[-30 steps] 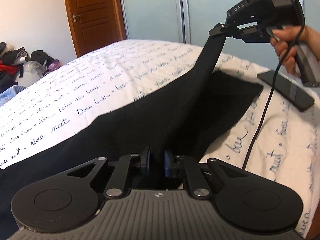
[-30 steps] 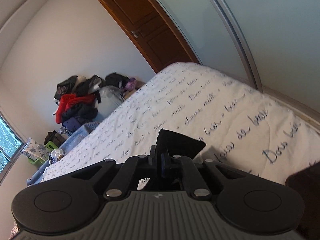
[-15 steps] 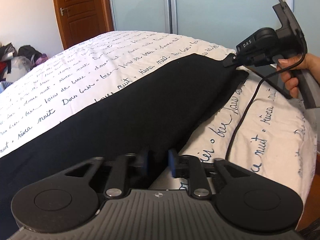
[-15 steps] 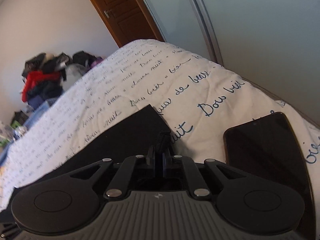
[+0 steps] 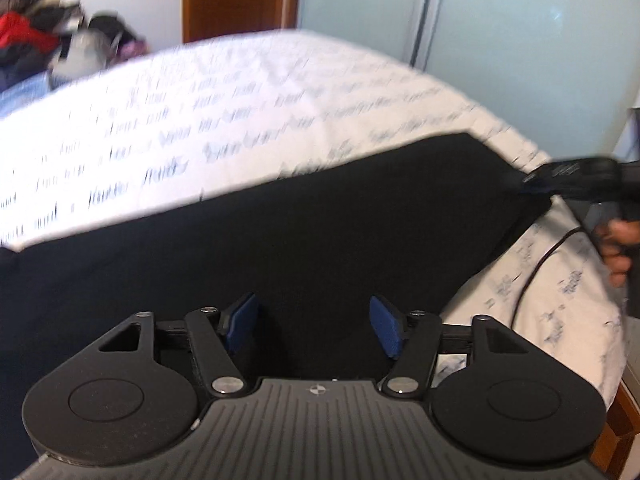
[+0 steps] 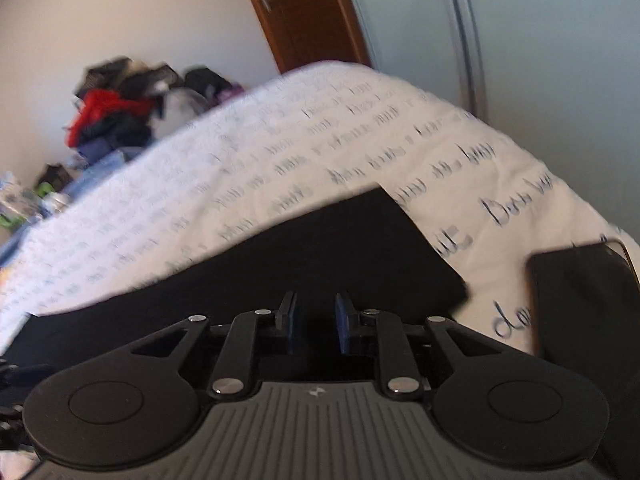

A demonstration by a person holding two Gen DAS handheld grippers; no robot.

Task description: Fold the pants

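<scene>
The black pants point(image 5: 320, 216) lie flat in a long band across the bed. My left gripper point(image 5: 313, 325) hovers over their near edge. Its jaws are opening, the blue pads point(image 5: 386, 330) stand wide apart, and no cloth is pinched between them. In the right wrist view the pants point(image 6: 340, 248) end in a square corner. My right gripper point(image 6: 316, 316) sits low over that end, jaws opening with a narrow gap and no fabric pressed. The left wrist view shows the right gripper point(image 5: 538, 182) at the pants' far right corner, held by a hand point(image 5: 618, 248).
A white bedcover point(image 5: 260, 92) with blue handwriting covers the bed. A dark phone point(image 6: 584, 304) lies on it right of the pants. A cable point(image 5: 536, 272) trails over the bed's right edge. A heap of clothes point(image 6: 116, 116) and a wooden door point(image 6: 304, 12) stand behind.
The right gripper came down with the raised pants end and laid it flat on the bed. Both grippers, shut on the cloth before, have opened and let go.
</scene>
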